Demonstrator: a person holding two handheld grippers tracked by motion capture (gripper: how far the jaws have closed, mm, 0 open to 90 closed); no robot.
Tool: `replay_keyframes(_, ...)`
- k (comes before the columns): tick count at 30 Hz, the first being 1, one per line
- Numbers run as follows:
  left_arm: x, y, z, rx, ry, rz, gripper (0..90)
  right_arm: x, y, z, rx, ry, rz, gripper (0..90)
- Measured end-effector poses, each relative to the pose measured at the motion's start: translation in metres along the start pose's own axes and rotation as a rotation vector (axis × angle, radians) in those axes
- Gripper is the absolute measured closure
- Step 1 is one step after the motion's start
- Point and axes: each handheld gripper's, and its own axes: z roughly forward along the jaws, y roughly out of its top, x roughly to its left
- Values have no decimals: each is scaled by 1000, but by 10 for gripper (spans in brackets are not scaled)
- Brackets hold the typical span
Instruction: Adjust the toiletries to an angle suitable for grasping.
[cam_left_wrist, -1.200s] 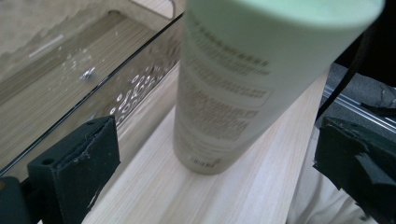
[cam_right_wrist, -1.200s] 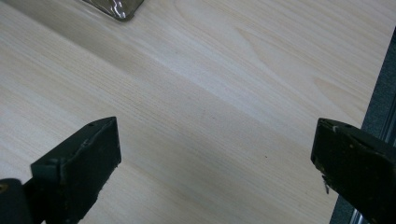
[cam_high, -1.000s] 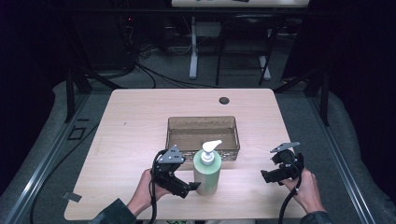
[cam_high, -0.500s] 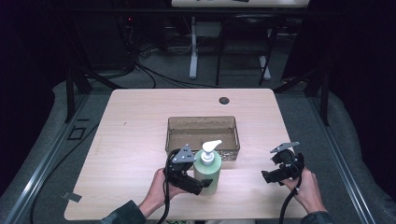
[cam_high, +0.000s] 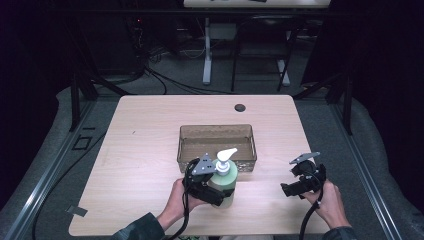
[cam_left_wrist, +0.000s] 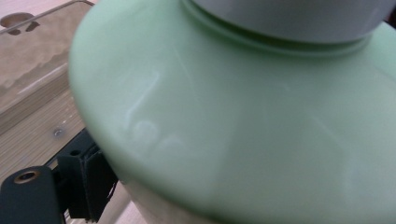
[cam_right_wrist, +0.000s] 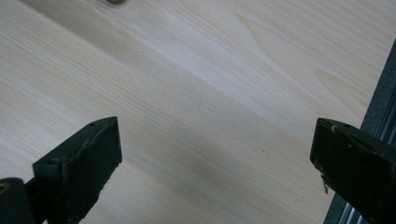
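Fingers (cam_left_wrist: 86, 179) of the left gripper (cam_high: 212, 187) are pressing against the green soap dispenser bottle (cam_high: 223, 181); in the left gripper view one black pad is showing at lower left, touching the bottle wall, the other pad is hidden behind the bottle. Jaws are looking closed around the body below the shoulder, though how firm the hold is I cannot tell. Bottle (cam_left_wrist: 243, 121) is standing upright on the wooden table (cam_high: 145, 150), lower centre of the high view, just in front of the clear brown tray (cam_high: 216, 129), white pump head (cam_high: 226, 155) pointing to the upper right.

Likely step: lifting the bottle, probably toward the tray. Doing it well is meaning keeping the squeeze low and centred on the body, lifting straight up, staying level so the top-heavy pump is not tipping it; the glossy plastic may be slipping.

Right gripper (cam_high: 299, 184) is hovering at lower right of the high view, well apart from the bottle, jaws spread wide and holding nothing; right gripper view is showing its fingers (cam_right_wrist: 84, 163) over bare wood with the table's edge at far right.

Room: tray's near wall is sitting just beside the bottle, so clearing that rim is needing height first. Front table edge is near both hands. Left half of the table is lying open. Small dark round hole (cam_high: 240, 107) is sitting beyond the tray.
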Motion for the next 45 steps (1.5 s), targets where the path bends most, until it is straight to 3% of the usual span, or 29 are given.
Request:
replay_keyframes(9,6,3,8,-20,-1,19,103,1,0,0,1,1,-8,18)
replay_keyframes(19,11,12,22,-23,-40,71,108,-2,0,-2,2,-20,-13,22)
replay_keyframes(24,9,16,33,-39,-50,88,113,-3,-1,-2,11,-21,-8,22)
replay_keyframes(28,5,26,47,-22,-64,118,116,-6,-1,-1,19,-24,-7,22)
replay_keyframes(39,-7,44,77,-29,-88,140,116,-12,-3,-1,33,-39,20,23)
replay_keyframes(45,-8,48,87,-46,-102,151,117,-12,-3,-1,44,-41,9,24)
